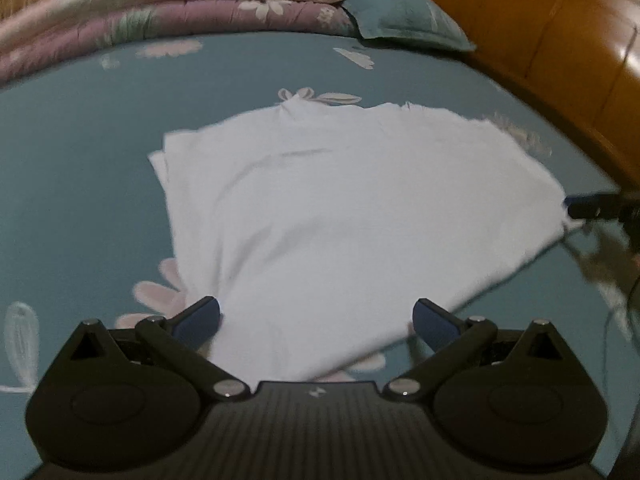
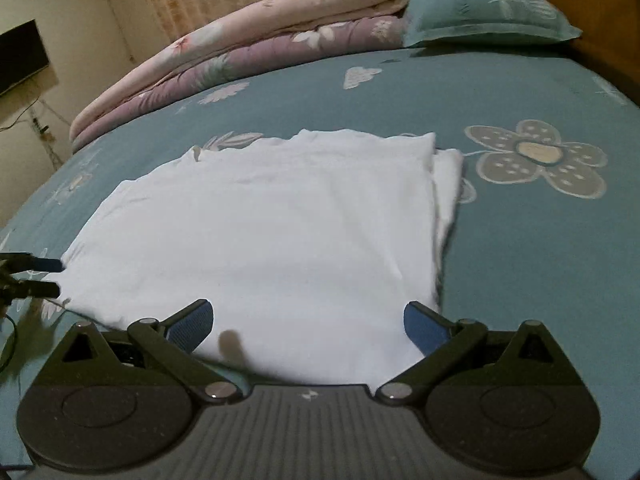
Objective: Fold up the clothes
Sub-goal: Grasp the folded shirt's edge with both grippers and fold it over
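Left wrist: left gripper (image 1: 316,318) jaws spread wide, gripping nothing, over near edge of white garment (image 1: 340,216) lying folded on teal floral bedsheet (image 1: 80,152). Right gripper (image 1: 576,206) at garment's right corner, grip unclear. Right wrist: right gripper (image 2: 308,322) wide open, empty, garment (image 2: 260,240) between fingers; stacked quilts (image 2: 240,48) behind.

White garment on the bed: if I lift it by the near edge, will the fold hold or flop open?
The white garment looks thin and limp, so it will probably drape and sag. Its layers lie loose, with an under-layer peeking out, so the fold may slide apart. Both the left hand-held gripper and right hand-held gripper are open.
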The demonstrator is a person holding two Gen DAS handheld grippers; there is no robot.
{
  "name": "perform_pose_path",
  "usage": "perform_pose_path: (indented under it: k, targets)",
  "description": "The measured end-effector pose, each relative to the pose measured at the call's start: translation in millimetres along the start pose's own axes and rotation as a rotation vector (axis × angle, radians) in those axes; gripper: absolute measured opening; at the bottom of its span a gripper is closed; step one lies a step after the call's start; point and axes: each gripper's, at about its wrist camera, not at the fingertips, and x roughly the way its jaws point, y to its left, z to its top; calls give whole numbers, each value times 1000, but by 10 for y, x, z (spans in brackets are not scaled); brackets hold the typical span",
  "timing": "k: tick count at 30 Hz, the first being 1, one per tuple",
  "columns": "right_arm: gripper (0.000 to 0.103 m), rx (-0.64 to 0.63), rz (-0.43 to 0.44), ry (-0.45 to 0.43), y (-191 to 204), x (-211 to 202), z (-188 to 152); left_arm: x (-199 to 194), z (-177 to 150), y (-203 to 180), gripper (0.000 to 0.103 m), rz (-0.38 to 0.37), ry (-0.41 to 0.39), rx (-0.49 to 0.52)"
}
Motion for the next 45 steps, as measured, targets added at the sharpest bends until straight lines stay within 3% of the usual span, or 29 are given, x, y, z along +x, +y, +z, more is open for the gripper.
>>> perform_pose_path:
  k: [4,9,13,15,18,26,31,36,39,41,45]
  targets:
    - [103,-193,-79,-3,417,-98,-3,-173,84,-338,102,43,-28,184]
    - [103,-563,-214,7,1074,61,-143,16,18,-966,102,170,-18,552]
    - [103,-853,-331,39,1370,230,-363,143,-168,-1237,102,273,-34,810]
    - [103,-981,-381,29,1428,276,-476,144,-197,-1240,102,301,-47,856]
    - [103,-1075,-414,4,1488,310,-524,193,-186,-1243,102,348,-52,911]
    - [103,-1276,-434,-79,1853,639,-474,492,-71,-1653,103,338,-122,1060]
    - [103,-1286,-468,-68,1728,644,-416,529,-83,-1568,103,380,-136,1133]
    - [103,-1269,-551,-22,1318,519,-389,484,-61,-1216,103,456,-69,1082]
    - [103,-1247,-592,-4,1133,498,-366,483,-98,-1056,103,535,-36,1122]
    - [103,-1230,-613,2,1057,499,-351,482,-111,-1062,103,540,-33,1121]
    - [103,-1281,-597,-53,1248,581,-426,576,-99,-1297,102,565,-65,1220]
